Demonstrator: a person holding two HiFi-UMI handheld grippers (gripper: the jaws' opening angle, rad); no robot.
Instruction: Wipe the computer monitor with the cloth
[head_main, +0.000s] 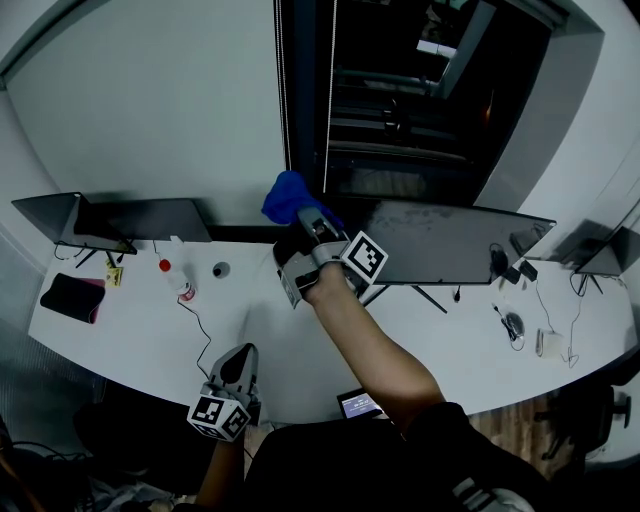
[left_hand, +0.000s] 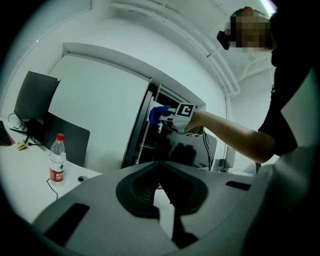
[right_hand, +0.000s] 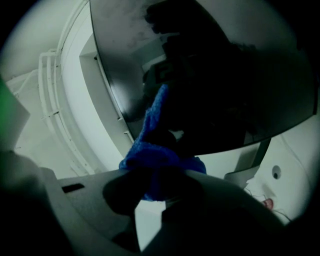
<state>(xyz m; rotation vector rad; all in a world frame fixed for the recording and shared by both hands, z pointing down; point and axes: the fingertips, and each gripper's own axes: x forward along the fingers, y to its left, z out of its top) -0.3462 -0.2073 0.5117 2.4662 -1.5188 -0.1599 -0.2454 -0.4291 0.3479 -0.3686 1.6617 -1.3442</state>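
A wide dark monitor (head_main: 450, 240) stands at the back of the white desk (head_main: 140, 340). My right gripper (head_main: 306, 224) is raised at the screen's upper left corner, shut on a blue cloth (head_main: 286, 196). In the right gripper view the cloth (right_hand: 155, 150) bunches out between the jaws against the dark screen (right_hand: 210, 75). My left gripper (head_main: 243, 353) hangs low at the desk's front edge, jaws together with nothing in them. From the left gripper view the cloth (left_hand: 156, 114) and the monitor (left_hand: 192, 145) show ahead, beyond the left gripper (left_hand: 160, 163).
A water bottle (head_main: 176, 279) with a red cap stands left of centre, with a small round object (head_main: 221, 270) beside it. Another dark screen (head_main: 140, 220) sits at the far left, above a dark pouch (head_main: 72, 297). Cables and adapters (head_main: 515, 325) lie right. A phone (head_main: 360, 404) rests near the front edge.
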